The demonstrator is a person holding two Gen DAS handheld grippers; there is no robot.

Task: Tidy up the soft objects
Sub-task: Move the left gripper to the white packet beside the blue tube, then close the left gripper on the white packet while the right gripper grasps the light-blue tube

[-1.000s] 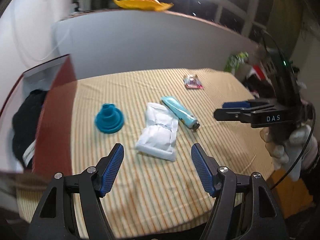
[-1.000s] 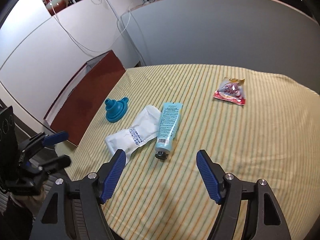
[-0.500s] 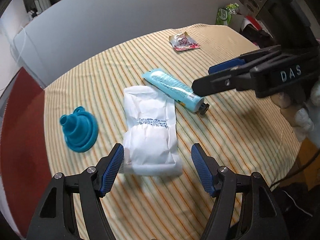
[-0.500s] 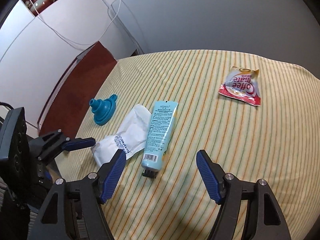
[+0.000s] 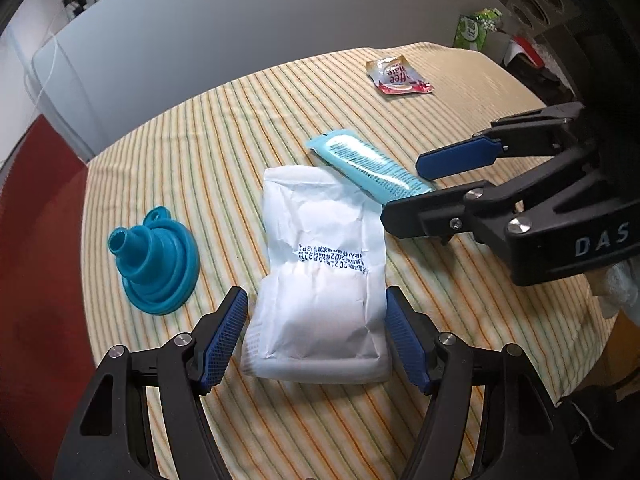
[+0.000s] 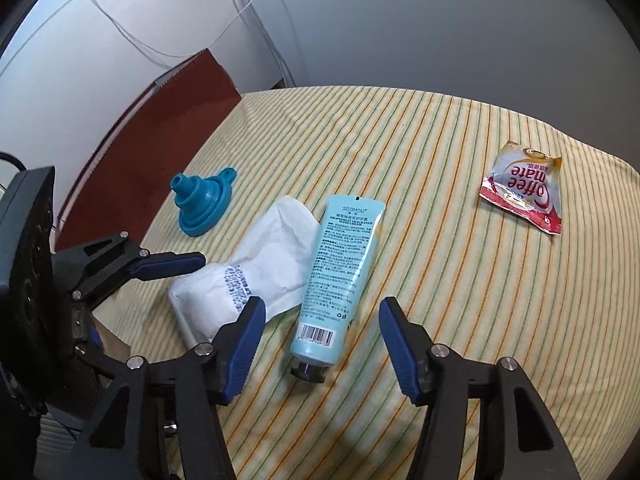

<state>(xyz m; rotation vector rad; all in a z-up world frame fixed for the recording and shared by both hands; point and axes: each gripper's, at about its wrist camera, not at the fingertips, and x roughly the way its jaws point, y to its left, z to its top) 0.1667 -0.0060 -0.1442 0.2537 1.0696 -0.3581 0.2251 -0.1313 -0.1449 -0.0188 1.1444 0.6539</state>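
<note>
A white soft pouch [image 5: 324, 280] lies on the striped tablecloth [image 5: 224, 132]. My left gripper [image 5: 316, 336] is open, its fingers on either side of the pouch's near end, not closed on it. A light-blue cream tube [image 6: 340, 272] lies beside the pouch [image 6: 256, 268]. My right gripper [image 6: 320, 340] is open with the tube's cap end between its fingers. It also shows in the left wrist view [image 5: 440, 184], over the tube [image 5: 368, 164]. A blue silicone funnel [image 5: 156, 264] and a red-and-white coffee sachet [image 6: 524, 192] lie apart.
A dark red box [image 6: 152, 144] stands at the table's left edge, against a grey panel [image 6: 400, 28]. The table's near edge drops off just below both grippers. The funnel [image 6: 202, 204] sits between the box and the pouch.
Both grippers moved forward and down. The left one now straddles the white pouch; the right one has closed in on the tube's cap end. Neither has shut.
</note>
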